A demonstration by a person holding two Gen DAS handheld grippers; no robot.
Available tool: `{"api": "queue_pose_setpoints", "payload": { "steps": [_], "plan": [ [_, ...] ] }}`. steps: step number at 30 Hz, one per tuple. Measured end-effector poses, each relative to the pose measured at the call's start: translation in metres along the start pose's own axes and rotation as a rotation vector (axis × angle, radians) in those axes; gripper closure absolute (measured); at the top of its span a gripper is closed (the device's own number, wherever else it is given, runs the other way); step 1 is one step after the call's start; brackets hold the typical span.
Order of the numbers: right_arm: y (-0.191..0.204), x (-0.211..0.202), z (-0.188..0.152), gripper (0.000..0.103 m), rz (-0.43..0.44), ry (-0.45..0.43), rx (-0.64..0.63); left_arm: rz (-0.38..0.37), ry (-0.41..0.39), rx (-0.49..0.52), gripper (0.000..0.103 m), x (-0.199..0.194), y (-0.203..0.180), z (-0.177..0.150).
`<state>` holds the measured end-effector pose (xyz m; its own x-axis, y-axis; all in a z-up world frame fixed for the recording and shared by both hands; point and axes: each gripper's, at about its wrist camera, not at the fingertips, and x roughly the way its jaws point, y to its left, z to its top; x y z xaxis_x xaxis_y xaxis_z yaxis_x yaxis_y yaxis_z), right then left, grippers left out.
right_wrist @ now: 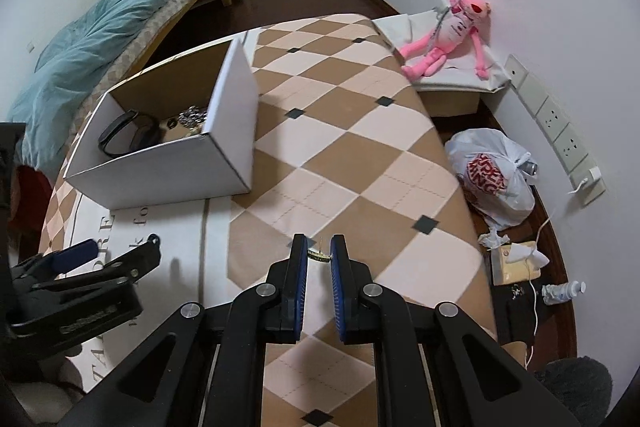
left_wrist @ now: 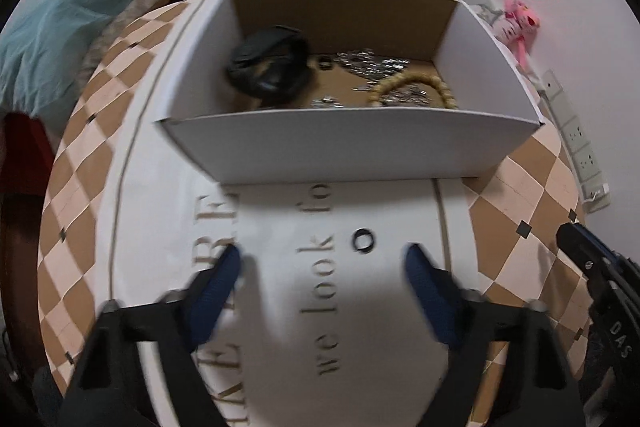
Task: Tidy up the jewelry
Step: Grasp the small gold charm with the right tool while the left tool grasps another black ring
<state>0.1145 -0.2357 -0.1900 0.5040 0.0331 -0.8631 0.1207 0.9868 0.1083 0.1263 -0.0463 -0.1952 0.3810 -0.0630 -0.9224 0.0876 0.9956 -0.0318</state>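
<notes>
Checkered tablecloth [right_wrist: 360,131] fills most of both views. White cardboard box [left_wrist: 344,147] sits upper centre of my left view, holding a black pouch [left_wrist: 268,67], silver chains [left_wrist: 372,65] and a beaded bracelet [left_wrist: 412,87]. My left gripper [left_wrist: 322,261] is at the bottom, jaws spread wide, a black ring [left_wrist: 363,239] lying on the cloth just above and between the tips. My right gripper [right_wrist: 319,251], lower centre of its view, pinches a small gold piece [right_wrist: 319,255].
</notes>
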Motion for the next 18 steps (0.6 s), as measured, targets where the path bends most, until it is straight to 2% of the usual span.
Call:
{"api": "queue_pose_setpoints", "payload": {
  "steps": [2, 3, 4, 6, 12, 18],
  "plan": [
    [-0.005, 0.000, 0.000, 0.091, -0.001, 0.002, 0.010, 0.013, -0.007, 0.037, 0.055, 0.004, -0.007, 0.001],
    [-0.007, -0.001, 0.001, 0.091, -0.003, 0.000, 0.013, 0.007, -0.017, 0.059, 0.073, 0.004, -0.009, 0.002],
    [-0.008, -0.001, 0.001, 0.091, -0.005, -0.003, 0.014, -0.002, -0.021, 0.074, 0.085, 0.004, -0.012, 0.002],
    [-0.010, -0.002, 0.001, 0.091, -0.007, -0.005, 0.020, -0.005, -0.016, 0.083, 0.092, 0.004, -0.014, 0.003],
    [-0.010, -0.011, 0.005, 0.091, 0.008, -0.029, 0.034, -0.009, -0.037, 0.087, 0.093, -0.001, -0.013, 0.001],
    [-0.001, -0.032, 0.015, 0.091, 0.046, -0.076, 0.029, -0.007, -0.118, 0.086, 0.093, -0.036, -0.007, 0.004]
  ]
}}
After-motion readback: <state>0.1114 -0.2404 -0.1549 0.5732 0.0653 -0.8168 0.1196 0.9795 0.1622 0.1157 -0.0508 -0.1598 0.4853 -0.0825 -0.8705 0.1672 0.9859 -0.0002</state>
